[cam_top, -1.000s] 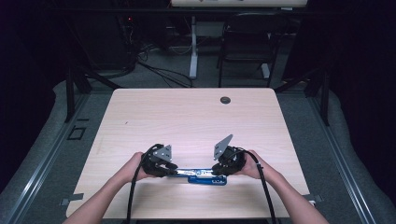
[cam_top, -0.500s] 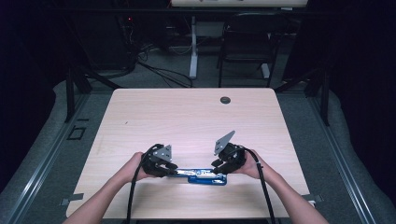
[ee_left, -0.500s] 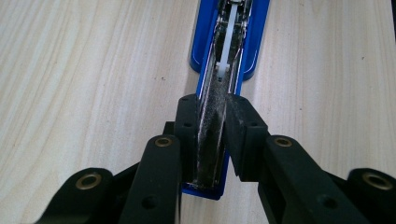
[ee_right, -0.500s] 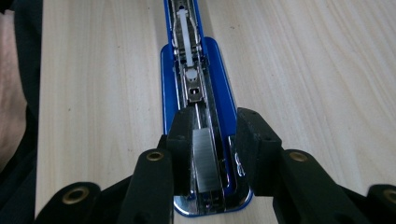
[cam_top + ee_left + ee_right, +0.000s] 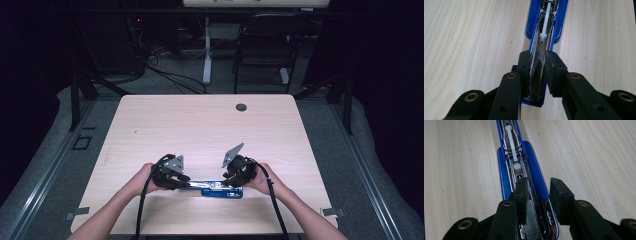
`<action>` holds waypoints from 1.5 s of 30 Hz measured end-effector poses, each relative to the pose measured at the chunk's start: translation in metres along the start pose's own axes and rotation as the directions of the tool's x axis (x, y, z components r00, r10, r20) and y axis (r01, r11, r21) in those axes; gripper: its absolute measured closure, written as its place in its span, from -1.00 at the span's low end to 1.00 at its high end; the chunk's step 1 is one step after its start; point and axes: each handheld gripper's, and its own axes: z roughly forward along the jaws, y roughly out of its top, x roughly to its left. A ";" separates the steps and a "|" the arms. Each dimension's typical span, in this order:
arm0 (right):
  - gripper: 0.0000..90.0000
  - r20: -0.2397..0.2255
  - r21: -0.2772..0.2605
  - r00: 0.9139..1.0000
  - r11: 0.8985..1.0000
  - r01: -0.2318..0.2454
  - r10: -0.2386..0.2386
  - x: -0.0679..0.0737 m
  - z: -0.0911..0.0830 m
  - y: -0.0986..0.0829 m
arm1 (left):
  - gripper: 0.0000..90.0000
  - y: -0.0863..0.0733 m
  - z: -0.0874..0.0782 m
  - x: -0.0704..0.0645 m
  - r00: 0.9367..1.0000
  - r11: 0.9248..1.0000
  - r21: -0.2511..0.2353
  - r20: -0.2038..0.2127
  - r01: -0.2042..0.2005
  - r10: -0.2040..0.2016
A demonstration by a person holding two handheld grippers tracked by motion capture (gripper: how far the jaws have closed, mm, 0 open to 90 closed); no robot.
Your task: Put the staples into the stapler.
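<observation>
Blue stapler (image 5: pixel 555 23) with silver metal channel on pale wood-grain table (image 5: pixel 469 37).

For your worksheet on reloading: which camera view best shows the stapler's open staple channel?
The right gripper view: the stapler lies open, its metal channel and white pusher seen from above. The left gripper view shows the channel narrower, pinched between black jaws. The high view shows a small blue shape between both grippers.

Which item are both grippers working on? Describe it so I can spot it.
On the pale wooden table, look at the near edge, between the left gripper and right gripper. The long blue stapler lies there, opened flat, showing its metal staple channel.
</observation>
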 end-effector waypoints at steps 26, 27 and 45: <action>0.63 -0.005 -0.024 1.000 0.999 -0.030 0.030 -0.002 -0.006 -0.003 | 0.67 0.000 -0.001 -0.001 1.000 1.000 0.003 -0.005 -0.009 0.009; 0.63 0.000 -0.021 1.000 0.999 -0.023 0.023 -0.002 -0.007 -0.002 | 0.67 0.000 -0.001 -0.001 1.000 1.000 0.003 -0.005 -0.009 0.009; 0.06 0.025 -0.074 0.995 0.993 -0.096 0.098 0.011 -0.010 0.008 | 0.67 0.003 0.002 -0.002 1.000 1.000 -0.004 -0.019 -0.023 0.023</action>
